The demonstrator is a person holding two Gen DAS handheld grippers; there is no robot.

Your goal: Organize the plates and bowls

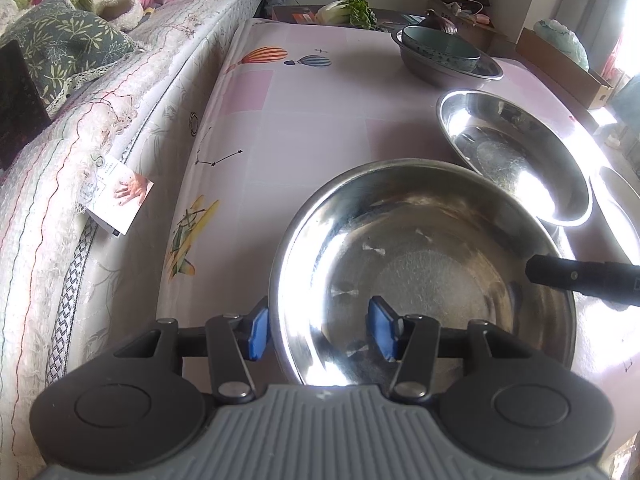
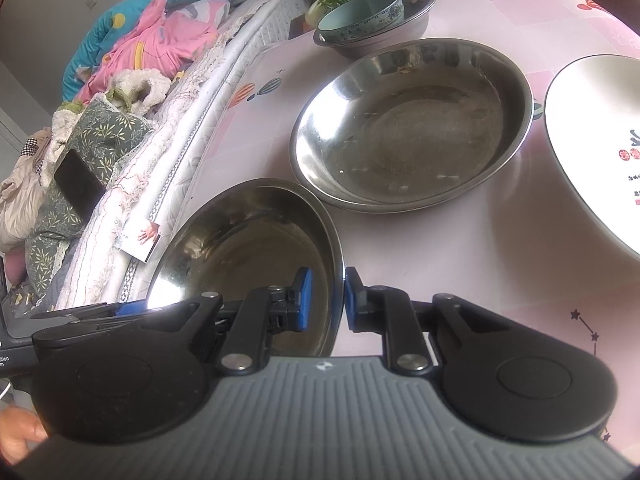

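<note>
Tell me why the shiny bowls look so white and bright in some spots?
Left wrist view: light from the right side glares off the near steel bowl and the second steel bowl, washing that edge white. Right wrist view: softer light, one glare patch on the near bowl's rim; the fisheye lens bends the table edge.

No legible text anywhere.

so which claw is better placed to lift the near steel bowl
Right. The right claw is already pinched on the near steel bowl at its rim, while the left claw only straddles the opposite rim, pads apart.
</note>
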